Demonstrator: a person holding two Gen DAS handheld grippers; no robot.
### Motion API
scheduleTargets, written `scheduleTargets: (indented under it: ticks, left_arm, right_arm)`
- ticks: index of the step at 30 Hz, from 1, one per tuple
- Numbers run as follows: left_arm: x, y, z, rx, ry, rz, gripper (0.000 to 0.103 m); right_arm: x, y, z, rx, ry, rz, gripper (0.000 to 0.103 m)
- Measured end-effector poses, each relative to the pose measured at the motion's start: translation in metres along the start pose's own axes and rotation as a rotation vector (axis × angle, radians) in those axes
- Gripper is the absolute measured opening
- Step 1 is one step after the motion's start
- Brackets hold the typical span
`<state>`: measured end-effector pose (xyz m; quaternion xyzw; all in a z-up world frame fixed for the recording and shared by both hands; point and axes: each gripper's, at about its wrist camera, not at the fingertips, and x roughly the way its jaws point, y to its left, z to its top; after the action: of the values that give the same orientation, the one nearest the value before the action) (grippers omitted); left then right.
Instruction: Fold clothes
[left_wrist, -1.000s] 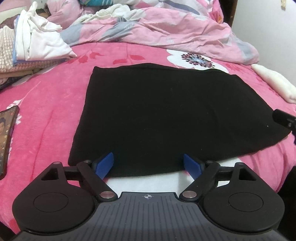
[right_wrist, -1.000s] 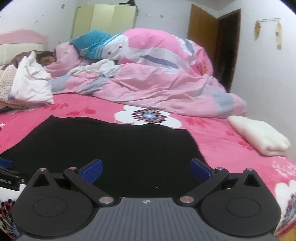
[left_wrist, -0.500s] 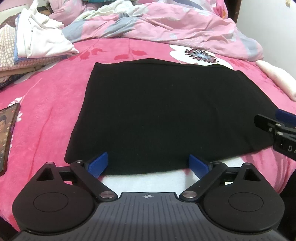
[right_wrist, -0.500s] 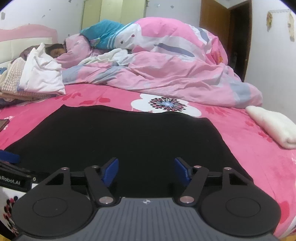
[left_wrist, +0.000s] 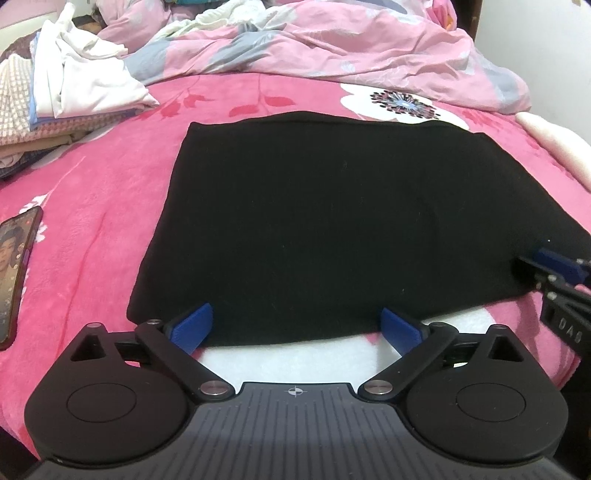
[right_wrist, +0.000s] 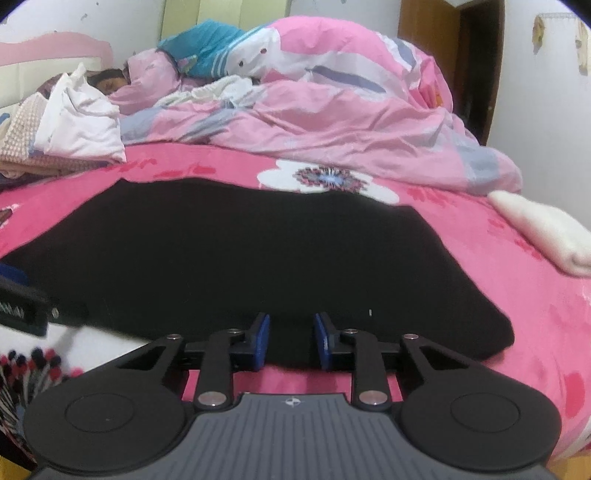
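Lying flat, soft black rectangular cloth (left_wrist: 332, 221) covers fuzzy pink blanket (left_wrist: 92, 206).

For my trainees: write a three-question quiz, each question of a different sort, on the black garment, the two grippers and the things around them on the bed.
1. True or false: the black garment lies spread flat on the pink bedspread.
2. Which lies left of the garment in the left wrist view? A) a phone B) a mug C) a shoe
3. Fill in: the folded item at the bed's right side is ____ in colour.

Key
1. True.
2. A.
3. White, or cream.

Note for marking: the left gripper stands wide at the garment's near edge; the right gripper is closing over that edge.
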<state>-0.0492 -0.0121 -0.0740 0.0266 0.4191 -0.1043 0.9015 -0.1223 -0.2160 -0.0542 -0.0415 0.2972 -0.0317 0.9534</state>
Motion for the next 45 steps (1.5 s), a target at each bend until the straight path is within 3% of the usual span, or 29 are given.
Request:
scheduleTargets:
  ticks: [26,37,45]
  left_arm:
    - [0.002,-0.01,-0.001,0.024,0.014,0.053,0.103]
    - [-0.024,0.001,0.011,0.031,-0.126,0.037,0.103]
    - [0.004,-0.001,0.02,0.034,-0.115,0.011,0.103]
  right_arm:
    - [-0.003,0.002,-0.026,-0.028,-0.067,0.001,0.029]
    - [-0.003,-0.001,-0.03,-0.022,-0.084,0.016,0.029]
    - [-0.003,0.003,-0.028,-0.037,-0.071,0.003,0.029]
